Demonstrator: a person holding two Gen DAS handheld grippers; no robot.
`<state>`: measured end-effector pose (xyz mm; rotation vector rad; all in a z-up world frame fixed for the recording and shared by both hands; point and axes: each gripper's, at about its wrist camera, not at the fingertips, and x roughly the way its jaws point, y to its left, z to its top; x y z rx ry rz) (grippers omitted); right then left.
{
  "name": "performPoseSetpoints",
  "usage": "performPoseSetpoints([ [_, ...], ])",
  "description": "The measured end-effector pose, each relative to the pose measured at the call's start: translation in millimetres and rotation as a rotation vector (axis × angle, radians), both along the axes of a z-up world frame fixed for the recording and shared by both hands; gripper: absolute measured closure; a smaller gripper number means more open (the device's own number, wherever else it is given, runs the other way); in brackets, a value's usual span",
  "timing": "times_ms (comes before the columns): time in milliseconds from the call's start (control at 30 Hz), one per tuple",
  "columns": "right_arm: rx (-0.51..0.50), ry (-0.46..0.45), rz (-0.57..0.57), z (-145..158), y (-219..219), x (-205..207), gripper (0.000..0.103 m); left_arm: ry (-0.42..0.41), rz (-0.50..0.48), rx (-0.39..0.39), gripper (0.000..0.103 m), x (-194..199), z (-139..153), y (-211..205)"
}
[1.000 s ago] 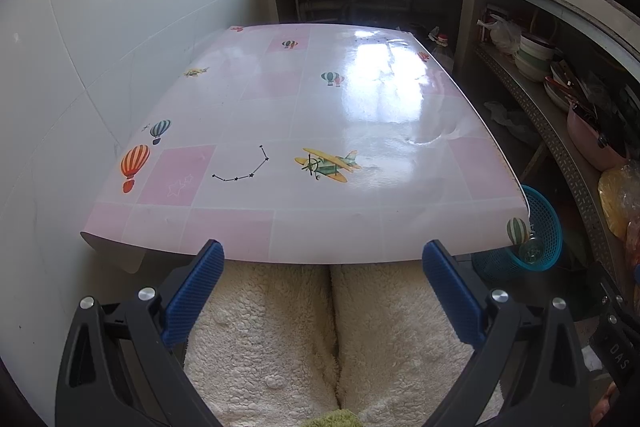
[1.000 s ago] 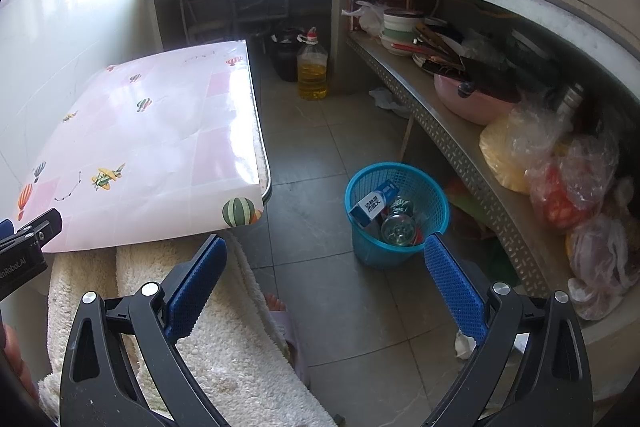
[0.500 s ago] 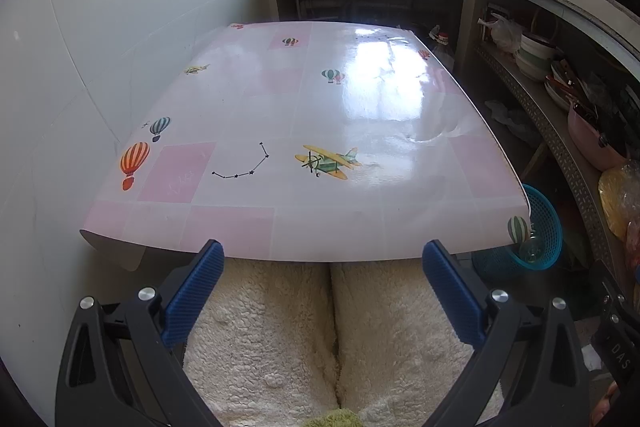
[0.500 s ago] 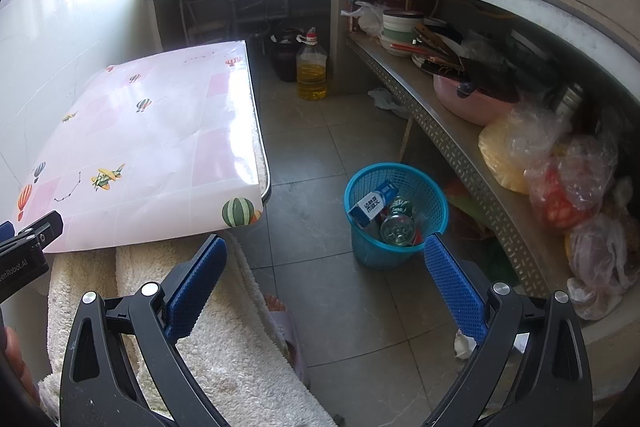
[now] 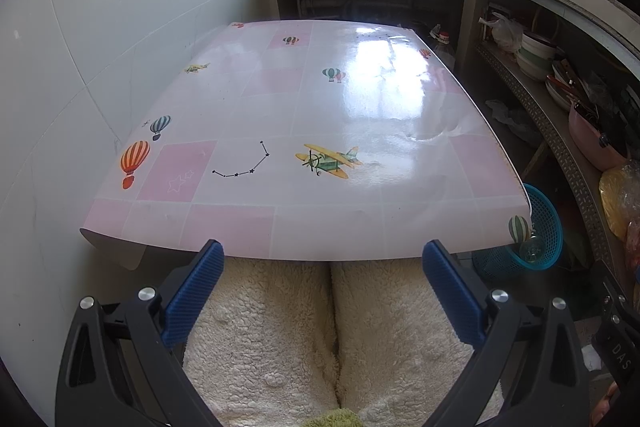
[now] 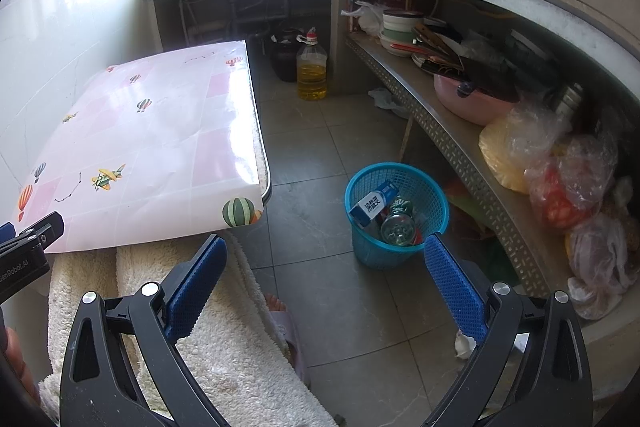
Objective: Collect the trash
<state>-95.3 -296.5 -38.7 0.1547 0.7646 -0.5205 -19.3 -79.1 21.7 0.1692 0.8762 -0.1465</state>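
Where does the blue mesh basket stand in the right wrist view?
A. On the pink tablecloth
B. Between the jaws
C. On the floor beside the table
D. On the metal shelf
C: the blue mesh basket sits on the tiled floor, between the table and the shelf.

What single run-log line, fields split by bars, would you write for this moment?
left gripper: open, empty | right gripper: open, empty | table: no trash seen | blue basket: on floor, holds trash

1 surface (image 5: 360, 115), 1 blue basket (image 6: 396, 215), 1 oil bottle (image 6: 311, 67), 1 pink bowl (image 6: 472, 99), 2 tongs: left (image 5: 322, 263), right (image 6: 325, 259).
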Motion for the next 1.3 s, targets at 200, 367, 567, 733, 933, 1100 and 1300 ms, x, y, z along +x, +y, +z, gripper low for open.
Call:
performPoseSetpoints([
  [200, 0.0, 0.0, 0.0, 0.0, 0.0, -0.1, 0.008, 0.002, 0.0, -0.001, 0.006, -0.3, -0.3, 0.2],
  [367, -0.003, -0.001, 0.0, 0.1, 0.2, -0.2, 0.008, 0.002, 0.0, -0.001, 0.006, -0.2, -0.8, -0.2],
  [567, -0.004, -0.001, 0.001, 0.1, 0.5, -0.1, 0.008, 0.002, 0.0, 0.0, 0.006, -0.4, -0.7, -0.6],
  [733, -0.003, -0.002, -0.001, 0.1, 0.8, 0.0, 0.008, 0.002, 0.001, -0.001, 0.006, -0.5, -0.7, -0.3],
  [933, -0.002, -0.001, -0.001, 0.3, 1.0, 0.1, 0.008, 0.003, 0.0, 0.0, 0.006, 0.1, -1.0, 0.1],
  [1100, 0.0, -0.001, -0.002, 0.3, 1.5, 0.4, 0.008, 0.008, 0.004, 0.003, 0.006, -0.9, -0.5, -3.2],
  [1300, 0.002, -0.001, -0.001, 0.0, 1.7, 0.7, 0.008, 0.012, 0.01, 0.002, 0.006, -2.4, -0.7, -5.1],
])
